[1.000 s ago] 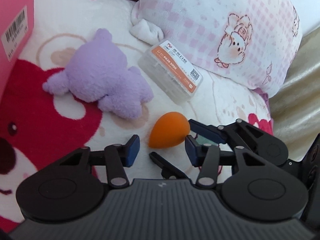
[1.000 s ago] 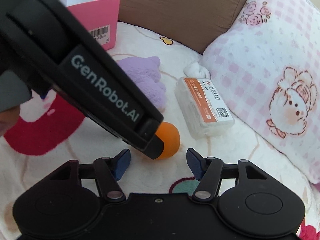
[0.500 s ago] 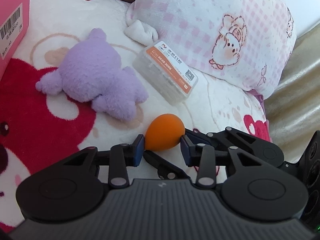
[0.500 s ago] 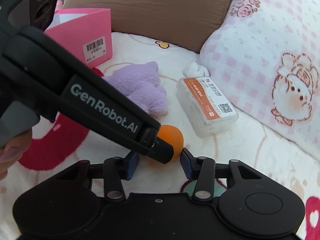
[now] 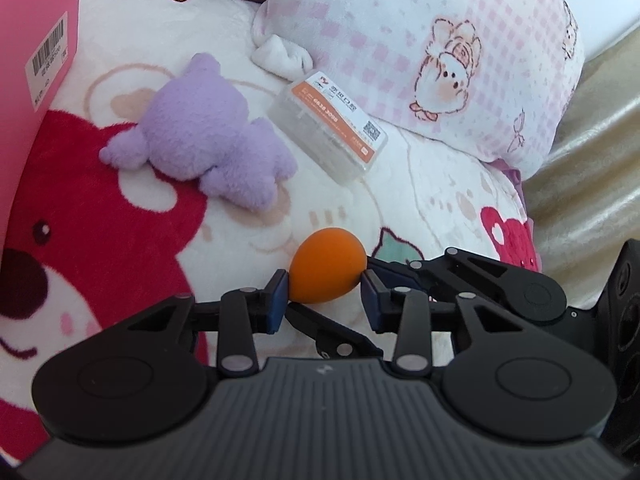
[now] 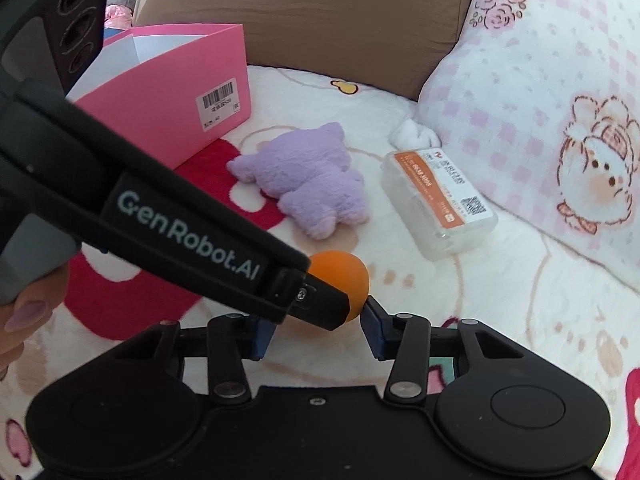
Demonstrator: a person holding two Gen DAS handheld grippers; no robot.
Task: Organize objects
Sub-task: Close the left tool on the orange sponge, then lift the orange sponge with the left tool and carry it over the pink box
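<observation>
An orange egg-shaped sponge [image 5: 328, 266] sits between the blue pads of my left gripper [image 5: 324, 294], which is shut on it above the blanket. My right gripper [image 6: 316, 330] also closes around the same sponge [image 6: 346, 274] from a crossing angle; its right pad touches it, its left pad is hidden behind the left gripper's body [image 6: 180, 232]. A purple plush toy [image 5: 200, 136] lies on the blanket, and it also shows in the right wrist view [image 6: 312, 184]. A clear plastic box with an orange label [image 5: 332, 120] lies beside it.
An open pink box [image 6: 168, 100] stands at the left on the blanket. A pink checked pillow [image 5: 440, 48] and a white sock [image 5: 280, 54] lie at the back right. A brown cushion [image 6: 300, 12] lies behind. A beige cover [image 5: 592, 160] is at the right.
Both grippers closed in on the orange sponge from open. The sponge now looks lifted a little off the blanket. The pink box has come further into the right wrist view.
</observation>
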